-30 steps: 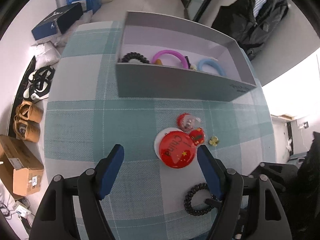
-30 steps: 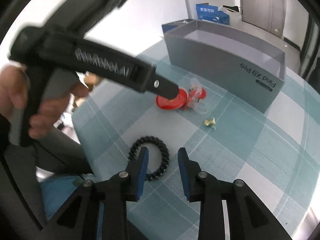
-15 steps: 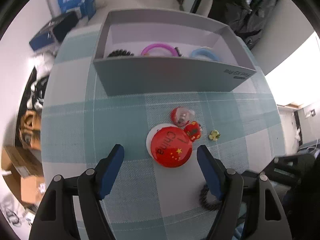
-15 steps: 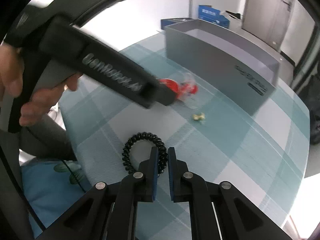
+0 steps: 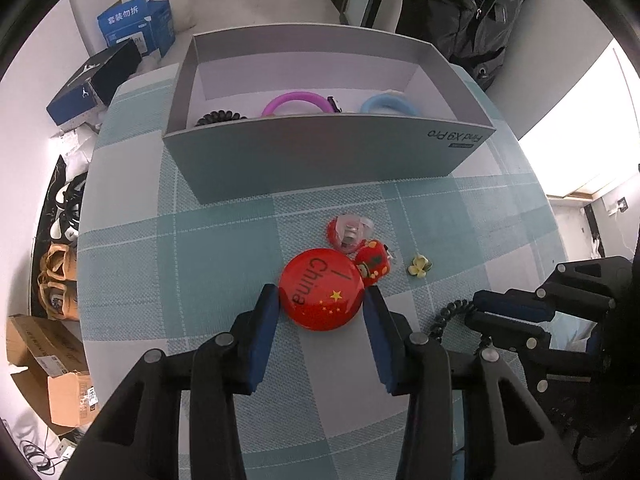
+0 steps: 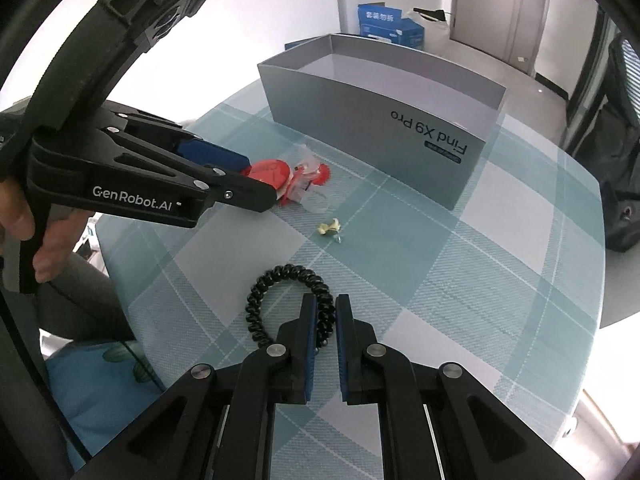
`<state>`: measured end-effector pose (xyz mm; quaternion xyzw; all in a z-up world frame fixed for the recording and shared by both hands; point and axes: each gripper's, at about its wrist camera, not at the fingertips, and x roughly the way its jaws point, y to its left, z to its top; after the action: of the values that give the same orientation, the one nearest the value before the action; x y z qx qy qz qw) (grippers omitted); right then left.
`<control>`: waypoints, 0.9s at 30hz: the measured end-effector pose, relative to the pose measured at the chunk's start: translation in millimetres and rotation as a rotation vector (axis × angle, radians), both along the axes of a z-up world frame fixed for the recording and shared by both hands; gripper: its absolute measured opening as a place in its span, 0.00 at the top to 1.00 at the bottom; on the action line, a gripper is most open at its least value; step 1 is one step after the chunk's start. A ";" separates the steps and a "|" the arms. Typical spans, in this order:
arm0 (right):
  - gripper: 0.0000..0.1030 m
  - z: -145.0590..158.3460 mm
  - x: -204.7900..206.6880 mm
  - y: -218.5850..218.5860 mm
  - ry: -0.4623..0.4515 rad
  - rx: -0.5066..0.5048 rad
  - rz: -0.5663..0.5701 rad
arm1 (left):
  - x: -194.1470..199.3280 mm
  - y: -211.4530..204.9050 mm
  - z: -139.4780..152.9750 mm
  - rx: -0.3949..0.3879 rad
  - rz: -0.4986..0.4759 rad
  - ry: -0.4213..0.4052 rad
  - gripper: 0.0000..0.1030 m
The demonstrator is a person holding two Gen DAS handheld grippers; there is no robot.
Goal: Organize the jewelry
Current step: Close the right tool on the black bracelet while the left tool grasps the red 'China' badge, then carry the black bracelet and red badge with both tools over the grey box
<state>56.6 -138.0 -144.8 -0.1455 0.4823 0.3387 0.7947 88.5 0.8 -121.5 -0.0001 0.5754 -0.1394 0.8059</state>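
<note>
Hiding most of its contents, the near wall of the grey box [image 5: 320, 152] lets only the tops of a black coil tie [image 5: 220, 117], a purple ring [image 5: 298, 103] and a pale blue ring [image 5: 390, 105] show over its edge; in the right wrist view the inside of the box cannot be seen at all. "Find X9 Pro" is printed on that wall, reading upside down, with a small label under it too fine to read. The large red badge [image 5: 322, 295] on the checked desk [image 5: 200, 248] carries "China", a stroke and yellow stars. "GenRobot.AI" stands in white on the side of the left gripper [image 6: 260, 196]. A blue carton on the floor far left has Chinese characters that I cannot make out.

The left gripper has just been closing, and its blue pads now sit at either edge of the red badge; whether they press it or only flank it cannot be told. Just beyond the badge lie a smaller red badge in clear wrap [image 5: 350, 233], a red charm [image 5: 373, 266] and a little yellow flower [image 5: 419, 267].

The right gripper [image 6: 326, 308] is pinched together on the near right part of a black spiral hair tie [image 6: 288, 276], which lies on the desk nearer than the flower. Its fingers hide that stretch of the coil. A person's hand [image 6: 28, 232] at the left edge holds the left gripper's handle, partly cut off.
</note>
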 end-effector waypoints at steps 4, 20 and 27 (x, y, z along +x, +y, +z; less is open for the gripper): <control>0.92 2.1 6.8 -9.7 0.026 0.033 -0.026 | 0.0 6.3 3.5 -0.021 0.016 -0.001 0.64; 0.92 44.3 15.4 -27.5 0.074 0.245 -0.109 | -10.4 14.8 47.7 -0.096 0.071 -0.136 0.64; 0.92 80.4 34.2 -31.5 0.022 0.329 -0.149 | -2.7 22.6 62.2 -0.131 0.108 -0.172 0.64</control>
<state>90.8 -169.5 -64.4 0.0266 0.4385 0.3548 0.8253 85.8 23.3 -59.3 -0.0718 0.4931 -0.1325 0.8568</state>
